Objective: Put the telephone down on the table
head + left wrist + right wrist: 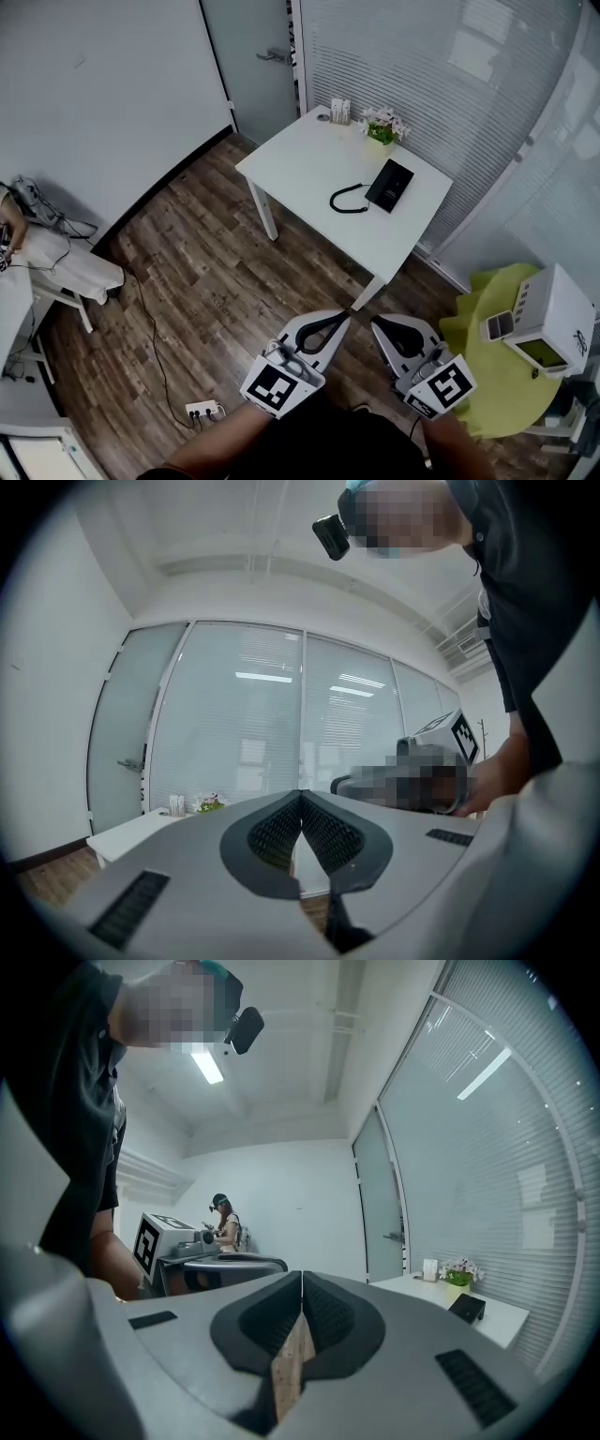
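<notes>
Your left gripper [341, 320] and right gripper [379, 324] are both closed on nothing, and the flat black telephone [389, 185] lies on the white table [305, 164] well ahead, slightly nearer the right one.

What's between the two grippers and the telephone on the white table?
Head view: only wood floor, then a bare strip of the table near its front corner, before the telephone. Nothing stands in between.

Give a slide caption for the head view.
Left gripper and right gripper, both shut and empty, face a white table bearing a black telephone.
</notes>
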Action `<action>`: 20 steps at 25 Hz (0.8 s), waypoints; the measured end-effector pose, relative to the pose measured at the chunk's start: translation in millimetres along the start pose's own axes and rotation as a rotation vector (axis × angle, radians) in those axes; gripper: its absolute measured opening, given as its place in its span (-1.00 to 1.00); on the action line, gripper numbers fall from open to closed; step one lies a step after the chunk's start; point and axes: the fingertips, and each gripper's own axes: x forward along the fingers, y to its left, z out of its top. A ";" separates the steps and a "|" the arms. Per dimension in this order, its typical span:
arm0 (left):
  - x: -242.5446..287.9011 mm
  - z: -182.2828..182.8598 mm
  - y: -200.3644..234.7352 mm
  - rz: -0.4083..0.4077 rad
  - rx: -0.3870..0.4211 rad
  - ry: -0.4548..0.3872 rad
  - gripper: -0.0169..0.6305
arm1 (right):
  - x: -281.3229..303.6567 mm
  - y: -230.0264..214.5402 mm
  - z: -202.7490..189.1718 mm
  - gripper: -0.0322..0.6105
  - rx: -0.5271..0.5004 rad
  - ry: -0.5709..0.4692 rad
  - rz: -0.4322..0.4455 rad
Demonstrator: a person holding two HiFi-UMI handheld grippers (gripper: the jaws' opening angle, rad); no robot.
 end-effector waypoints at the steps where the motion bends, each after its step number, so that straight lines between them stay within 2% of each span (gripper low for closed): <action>1: -0.5 0.1 8.1 -0.007 -0.001 -0.003 -0.92 | 9.0 -0.4 0.4 -0.83 0.004 0.000 -0.003; 12: -11.1 7.5 74.9 -0.044 -0.013 -0.016 -0.92 | 81.7 1.8 5.5 -0.83 0.004 0.013 -0.028; 20: -13.8 2.1 98.8 -0.008 -0.037 -0.011 -0.92 | 107.8 -6.9 3.8 -0.83 0.020 0.004 -0.007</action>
